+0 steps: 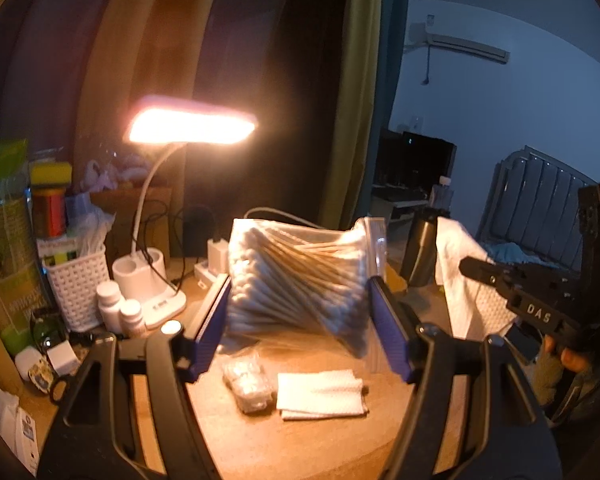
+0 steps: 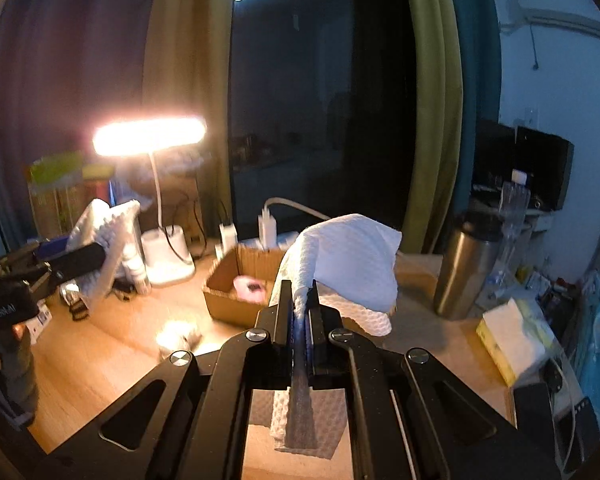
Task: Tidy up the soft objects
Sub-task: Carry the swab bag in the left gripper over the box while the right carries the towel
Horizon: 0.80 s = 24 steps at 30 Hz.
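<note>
The desk (image 2: 100, 360) is wooden, lit by a lamp (image 1: 192, 126) against dark curtains. A cardboard box (image 2: 228, 280) at its far middle looks the likely home for soft things. The right gripper (image 2: 302, 300), pressed together, pinches a white towel (image 2: 352, 256) above the box. The left gripper (image 1: 300, 320) clamps a bag of swabs (image 1: 296, 276) clear of the desk, above folded cloths (image 1: 320, 394).
</note>
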### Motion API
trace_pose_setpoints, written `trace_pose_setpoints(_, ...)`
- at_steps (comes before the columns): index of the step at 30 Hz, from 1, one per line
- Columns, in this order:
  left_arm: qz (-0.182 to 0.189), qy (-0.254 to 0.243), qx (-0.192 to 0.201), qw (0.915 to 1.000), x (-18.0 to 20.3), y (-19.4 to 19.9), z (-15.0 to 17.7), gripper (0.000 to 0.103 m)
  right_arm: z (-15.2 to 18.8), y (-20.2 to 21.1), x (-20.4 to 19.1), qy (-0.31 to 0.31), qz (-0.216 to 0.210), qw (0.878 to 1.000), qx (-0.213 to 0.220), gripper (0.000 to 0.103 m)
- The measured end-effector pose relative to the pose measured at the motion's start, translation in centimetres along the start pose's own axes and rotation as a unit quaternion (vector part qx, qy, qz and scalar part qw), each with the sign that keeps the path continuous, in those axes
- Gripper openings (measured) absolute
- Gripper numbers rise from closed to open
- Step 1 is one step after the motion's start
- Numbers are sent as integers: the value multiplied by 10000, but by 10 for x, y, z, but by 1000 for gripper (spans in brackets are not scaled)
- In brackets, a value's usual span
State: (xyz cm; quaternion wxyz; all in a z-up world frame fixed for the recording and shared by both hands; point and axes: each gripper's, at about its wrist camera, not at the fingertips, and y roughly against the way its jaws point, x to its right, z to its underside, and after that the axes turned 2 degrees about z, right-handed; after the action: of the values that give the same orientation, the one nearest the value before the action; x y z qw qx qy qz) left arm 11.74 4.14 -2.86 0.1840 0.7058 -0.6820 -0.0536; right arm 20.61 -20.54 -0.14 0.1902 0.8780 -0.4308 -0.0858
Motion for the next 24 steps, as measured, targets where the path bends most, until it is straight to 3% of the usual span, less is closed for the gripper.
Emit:
trace_pose_setpoints(11,-74,-128,574,9982,1,1,-45,69,-33,4,6,39,-30,9992,395,5)
trace_pose_setpoints(24,48,-240,912,9955,10,-13,-73,69,-67,-2,10,205,41,9963,831,5)
